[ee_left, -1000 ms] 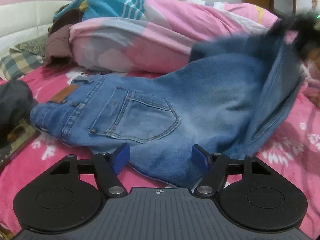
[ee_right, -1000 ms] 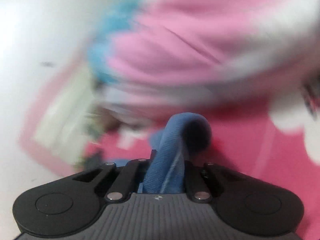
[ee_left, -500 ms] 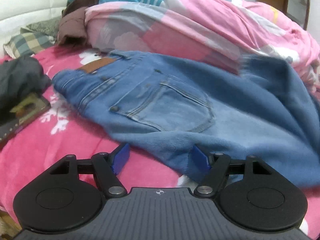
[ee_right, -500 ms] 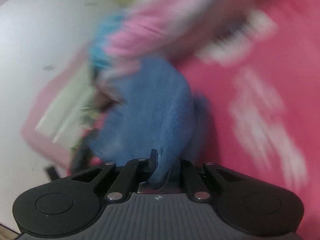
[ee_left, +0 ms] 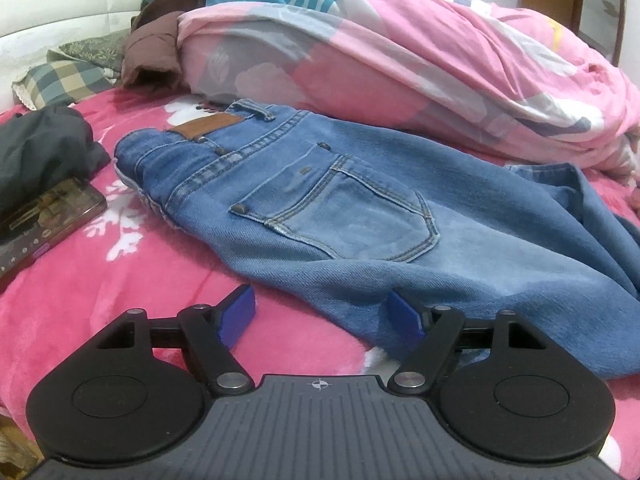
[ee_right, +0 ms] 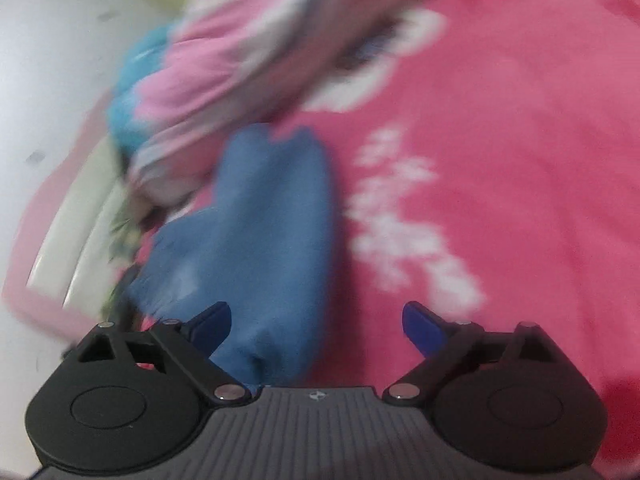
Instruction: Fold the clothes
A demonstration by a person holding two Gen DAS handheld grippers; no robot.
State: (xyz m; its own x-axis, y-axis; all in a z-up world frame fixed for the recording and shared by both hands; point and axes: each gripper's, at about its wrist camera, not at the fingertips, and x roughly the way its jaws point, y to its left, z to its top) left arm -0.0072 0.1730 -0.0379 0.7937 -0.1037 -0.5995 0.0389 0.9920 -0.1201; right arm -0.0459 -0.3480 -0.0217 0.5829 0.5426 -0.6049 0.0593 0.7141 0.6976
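Your bed [ee_left: 120,280], pink, bears a rumpled duvet [ee_left: 400,60] behind. The jeans [ee_left: 320,208] lie pocket-up, one leg doubled over at right, evidently ready for folding. Your right tool [ee_right: 316,320] has just been opening, denim loose between its jaws; your left tool [ee_left: 320,312] gapes wide, straddling the jeans' edge, gripping nothing.

Faded blue jeans [ee_left: 360,216] lie on a hot-pink bedspread [ee_left: 120,280] with white flowers.
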